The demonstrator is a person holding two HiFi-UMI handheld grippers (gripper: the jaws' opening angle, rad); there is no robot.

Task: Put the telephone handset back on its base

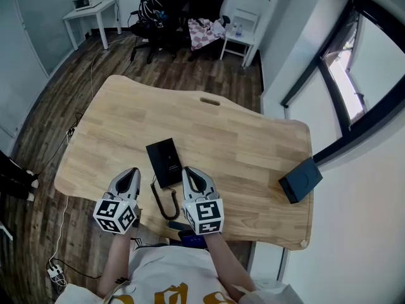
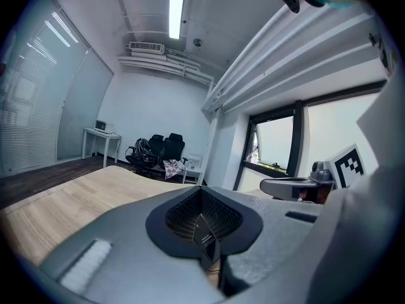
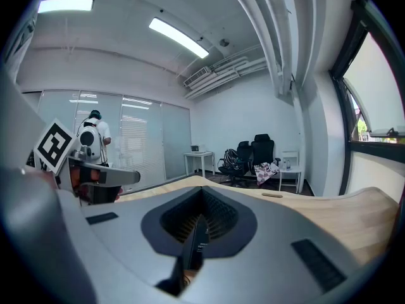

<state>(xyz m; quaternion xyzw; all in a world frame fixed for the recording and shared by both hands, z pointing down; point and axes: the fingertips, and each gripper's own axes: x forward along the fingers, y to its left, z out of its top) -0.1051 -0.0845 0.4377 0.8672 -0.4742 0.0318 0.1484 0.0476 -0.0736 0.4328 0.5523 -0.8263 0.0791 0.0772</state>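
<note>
The black telephone base [image 1: 164, 162] lies flat on the wooden table [image 1: 253, 151], near the front middle. Its coiled black cord [image 1: 166, 202] runs from it toward the front edge. A dark piece [image 1: 187, 232] at the cord's end, likely the handset, shows below the right gripper's marker cube and is mostly hidden. My left gripper [image 1: 131, 175] is just left of the base and my right gripper [image 1: 190, 173] just right of it. Both point away from me. The left gripper [image 2: 205, 233] and the right gripper [image 3: 193, 233] are each shut with nothing between the jaws.
A black box [image 1: 300, 180] sits at the table's right edge. A cable slot [image 1: 210, 101] is cut near the far edge. Office chairs [image 1: 183, 11] and white side tables [image 1: 92, 8] stand beyond the table. A window wall runs along the right.
</note>
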